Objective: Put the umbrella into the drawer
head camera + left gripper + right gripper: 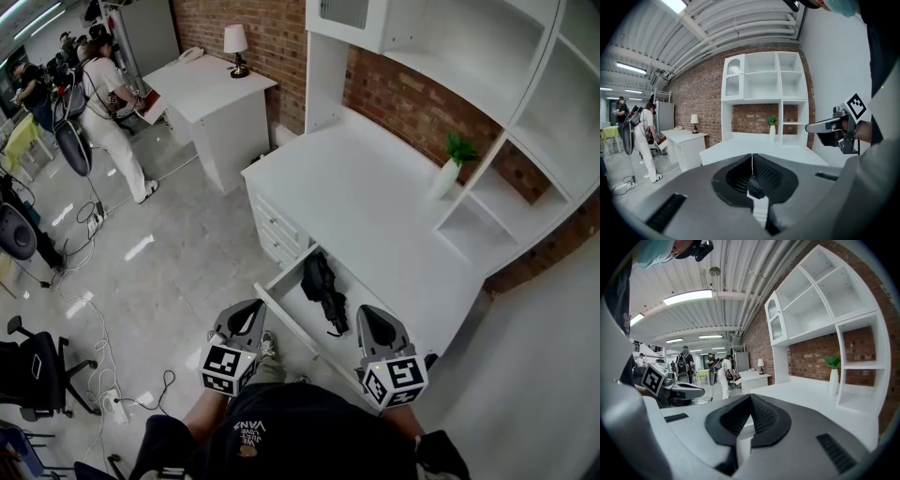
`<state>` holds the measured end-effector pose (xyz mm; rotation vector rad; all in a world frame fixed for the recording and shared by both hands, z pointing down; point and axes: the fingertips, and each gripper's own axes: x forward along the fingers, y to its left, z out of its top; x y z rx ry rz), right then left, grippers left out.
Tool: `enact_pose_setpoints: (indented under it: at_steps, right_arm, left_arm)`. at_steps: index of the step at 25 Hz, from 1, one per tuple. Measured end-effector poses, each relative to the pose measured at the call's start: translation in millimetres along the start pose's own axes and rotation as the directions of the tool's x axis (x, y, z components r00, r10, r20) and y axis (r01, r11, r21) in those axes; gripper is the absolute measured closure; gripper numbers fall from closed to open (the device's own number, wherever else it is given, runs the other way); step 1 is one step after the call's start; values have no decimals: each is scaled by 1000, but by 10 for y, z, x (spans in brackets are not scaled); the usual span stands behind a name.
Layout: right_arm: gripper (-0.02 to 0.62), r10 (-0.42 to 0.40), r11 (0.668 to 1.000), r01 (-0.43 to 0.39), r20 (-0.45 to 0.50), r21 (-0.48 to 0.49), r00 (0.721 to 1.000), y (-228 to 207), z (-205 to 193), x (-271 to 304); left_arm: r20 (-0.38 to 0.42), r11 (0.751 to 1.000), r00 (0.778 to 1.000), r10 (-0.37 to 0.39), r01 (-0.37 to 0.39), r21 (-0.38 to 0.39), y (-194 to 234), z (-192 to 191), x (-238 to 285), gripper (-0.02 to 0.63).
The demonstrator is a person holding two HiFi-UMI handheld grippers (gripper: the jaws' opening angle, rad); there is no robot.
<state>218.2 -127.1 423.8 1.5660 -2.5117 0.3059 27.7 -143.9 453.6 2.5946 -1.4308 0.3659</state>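
A folded black umbrella [323, 291] lies inside the open white drawer [279, 312] under the desk. Both grippers hang close to the person's body, on the near side of the drawer. My left gripper [247, 309] is over the drawer's front left corner, its jaws shut with nothing between them [751, 163]. My right gripper [372, 321] is to the right of the umbrella, over the drawer's right end, also shut and empty [750, 400]. Each gripper shows in the other's view: the right gripper [833, 126] and the left gripper [682, 390]. Neither touches the umbrella.
The white desk top [375, 202] carries a white vase with a green plant [450, 169] beside a white shelf unit [525, 159]. A second desk with a lamp [235, 47] stands further back. A person [108, 103], office chairs [37, 370] and cables [103, 375] occupy the floor at the left.
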Motion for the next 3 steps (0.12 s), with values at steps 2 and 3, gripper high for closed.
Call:
enact_pose_setpoints:
  at_steps: [2,3]
  right_arm:
    - [594,0,1000,0,4,-2,1000,2,3,23]
    - [594,0,1000,0,5,-4,1000,4,5,36]
  left_arm:
    - [9,1000,1000,5,-5,-2,23,21,7,595]
    - [14,1000,1000,8,-8,-2,37,32,11,595]
